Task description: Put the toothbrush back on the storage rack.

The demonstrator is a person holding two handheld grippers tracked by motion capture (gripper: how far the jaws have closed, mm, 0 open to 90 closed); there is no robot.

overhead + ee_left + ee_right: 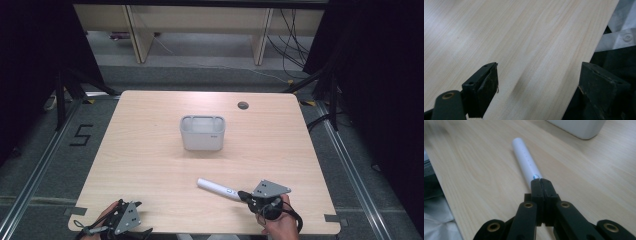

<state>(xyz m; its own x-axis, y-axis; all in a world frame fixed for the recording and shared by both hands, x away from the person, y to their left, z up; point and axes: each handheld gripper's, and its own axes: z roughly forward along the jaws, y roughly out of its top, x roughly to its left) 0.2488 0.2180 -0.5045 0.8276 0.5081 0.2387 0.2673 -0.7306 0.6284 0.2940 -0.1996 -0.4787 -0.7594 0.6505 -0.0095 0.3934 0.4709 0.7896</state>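
A white tube point(217, 189) point(524, 157) lies on the wooden table point(150, 165) near its front right, pointing away from my right gripper point(246, 196) point(541, 182). That gripper's jaws are pressed together with no gap, their tips over the tube's near end beside a small metal spot; whether they pinch anything is hidden. My left gripper point(122, 220) point(539, 67) hovers at the table's front left edge, open with nothing between its fingers. A pale grey tub point(202, 132) point(579, 127) stands upright at the table's middle.
A round cable hole point(243, 105) sits at the table's back right. Dark floor and metal rails point(40, 165) flank the table. A white shirt point(621, 30) lies just past the table edge near the left gripper.
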